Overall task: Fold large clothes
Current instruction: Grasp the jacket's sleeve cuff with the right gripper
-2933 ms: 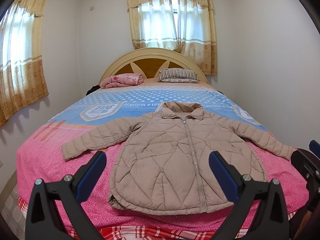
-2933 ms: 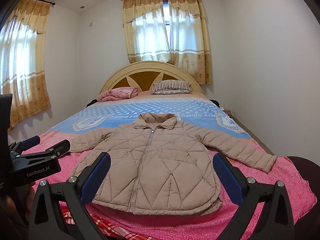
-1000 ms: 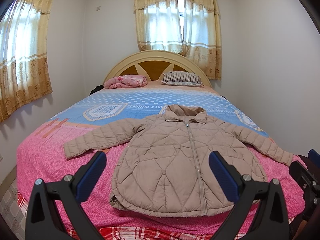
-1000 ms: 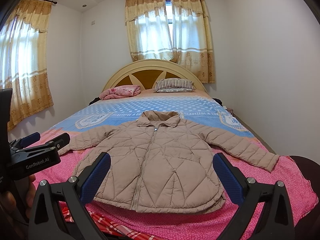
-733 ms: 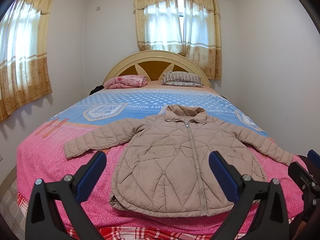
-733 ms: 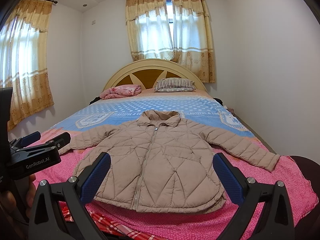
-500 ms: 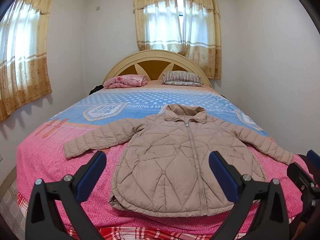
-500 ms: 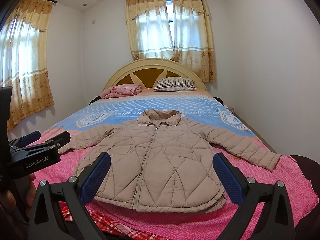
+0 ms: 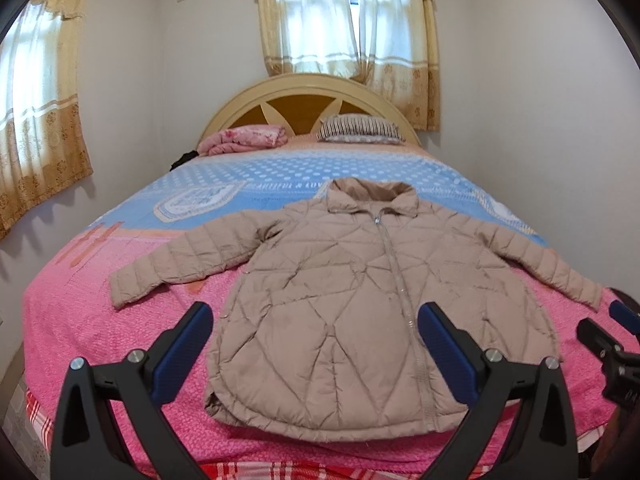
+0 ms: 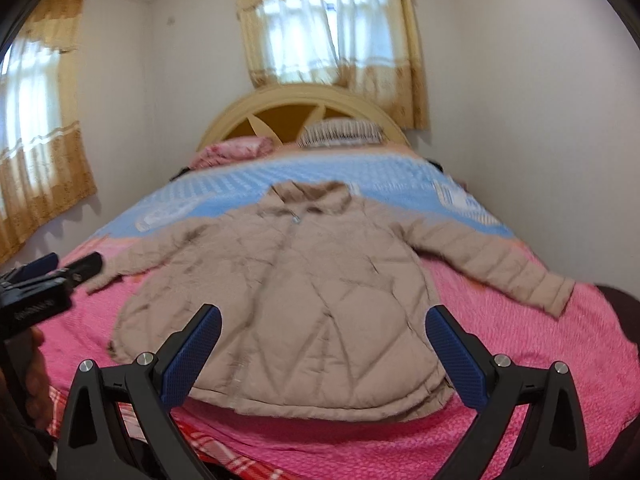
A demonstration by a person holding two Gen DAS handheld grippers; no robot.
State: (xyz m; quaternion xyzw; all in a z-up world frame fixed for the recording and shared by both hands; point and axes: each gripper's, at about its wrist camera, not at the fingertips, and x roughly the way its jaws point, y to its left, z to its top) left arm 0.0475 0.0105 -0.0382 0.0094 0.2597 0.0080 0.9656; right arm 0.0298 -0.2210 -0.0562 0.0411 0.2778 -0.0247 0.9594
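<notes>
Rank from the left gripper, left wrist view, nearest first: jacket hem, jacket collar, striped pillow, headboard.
From the left gripper:
1. Jacket hem, just ahead, at the bed's foot.
2. Jacket collar, mid-bed.
3. Striped pillow, far end, right.
4. Headboard, behind the pillow.

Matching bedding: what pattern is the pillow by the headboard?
Dark-and-light stripes on the pillow, clearest in the left wrist view.

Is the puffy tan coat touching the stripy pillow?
Apart. The left wrist view shows blue bedspread between the quilted tan coat and the striped pillow.
</notes>
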